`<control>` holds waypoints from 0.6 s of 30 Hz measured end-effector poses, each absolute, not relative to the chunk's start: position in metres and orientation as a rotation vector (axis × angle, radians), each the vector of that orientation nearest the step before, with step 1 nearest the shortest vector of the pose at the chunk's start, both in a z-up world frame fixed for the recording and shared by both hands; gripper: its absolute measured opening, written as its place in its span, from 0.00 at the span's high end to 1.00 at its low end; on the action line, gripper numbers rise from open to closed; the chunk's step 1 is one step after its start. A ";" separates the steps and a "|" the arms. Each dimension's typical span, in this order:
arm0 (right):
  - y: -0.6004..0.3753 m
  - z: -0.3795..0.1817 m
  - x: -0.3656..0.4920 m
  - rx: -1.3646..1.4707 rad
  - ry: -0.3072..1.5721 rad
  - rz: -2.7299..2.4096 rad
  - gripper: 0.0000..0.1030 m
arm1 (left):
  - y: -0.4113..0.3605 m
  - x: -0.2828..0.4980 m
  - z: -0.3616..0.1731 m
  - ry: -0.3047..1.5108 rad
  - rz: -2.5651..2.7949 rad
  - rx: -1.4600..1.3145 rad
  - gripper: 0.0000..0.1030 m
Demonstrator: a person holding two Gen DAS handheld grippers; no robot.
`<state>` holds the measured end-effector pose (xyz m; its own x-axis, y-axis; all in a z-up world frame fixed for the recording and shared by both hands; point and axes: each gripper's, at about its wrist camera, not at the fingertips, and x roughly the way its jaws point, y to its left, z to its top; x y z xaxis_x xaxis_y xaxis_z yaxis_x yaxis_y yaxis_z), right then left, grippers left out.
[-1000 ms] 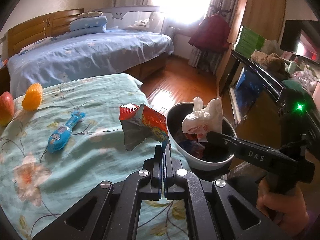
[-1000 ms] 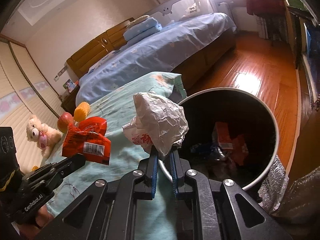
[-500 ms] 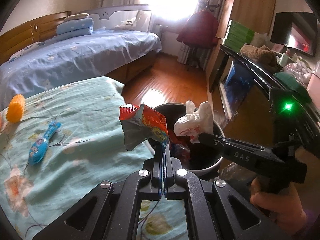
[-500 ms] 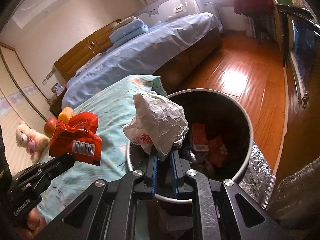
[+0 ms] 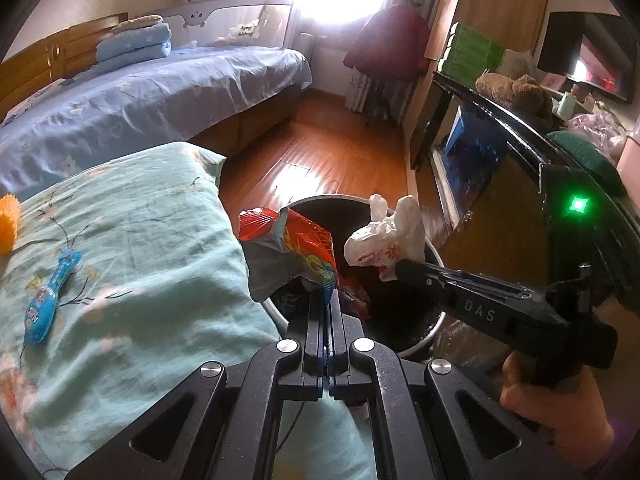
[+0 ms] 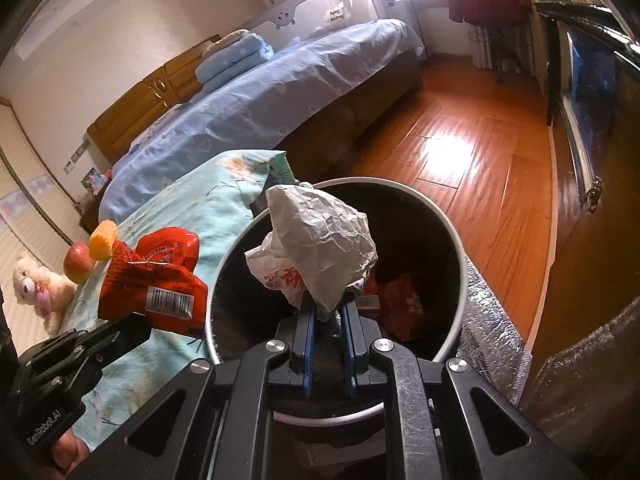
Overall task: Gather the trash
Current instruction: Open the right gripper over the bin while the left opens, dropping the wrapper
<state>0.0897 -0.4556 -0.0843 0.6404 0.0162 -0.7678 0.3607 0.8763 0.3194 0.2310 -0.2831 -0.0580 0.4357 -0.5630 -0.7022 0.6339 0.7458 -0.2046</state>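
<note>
Trash bin (image 6: 448, 240), round and dark with a pale rim, stands on the wooden floor (image 6: 492, 140) against the foot of the bed (image 5: 132, 240) and already holds red and blue wrappers. Over the last second it has slid from the 2 o'clock part of the right wrist view to the centre, and from 3 o'clock toward the middle of the left wrist view. Both pieces of trash have therefore been carried off the bed and over, or nearly over, the bin's mouth, so the drop looks close.

The crumpled white bag (image 6: 320, 248) sits squarely above the opening, pinched at its lower edge by the right gripper (image 6: 328, 312), whose fingers are narrow and clamped on it. The red snack wrapper (image 5: 292, 252) hangs at the bin's near rim, at 9 o'clock of the bag, held by the left gripper (image 5: 329, 300) with fingers pressed fully together on its corner.

Both grippers tilt steeply downward toward the bin, a hand (image 5: 556, 404) wrapped round the right one's handle. A blue toy (image 5: 52, 292) lies on the bed.
</note>
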 end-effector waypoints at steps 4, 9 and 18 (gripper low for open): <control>-0.461 -0.086 0.091 0.474 0.869 -0.217 0.88 | -0.290 0.234 -0.060 0.841 -0.750 0.099 1.00; -0.466 -0.088 0.092 0.476 0.874 -0.226 0.88 | -0.295 0.235 -0.061 0.844 -0.755 0.102 1.00; -0.469 -0.089 0.095 0.485 0.881 -0.232 0.88 | -0.302 0.238 -0.063 0.850 -0.762 0.104 1.00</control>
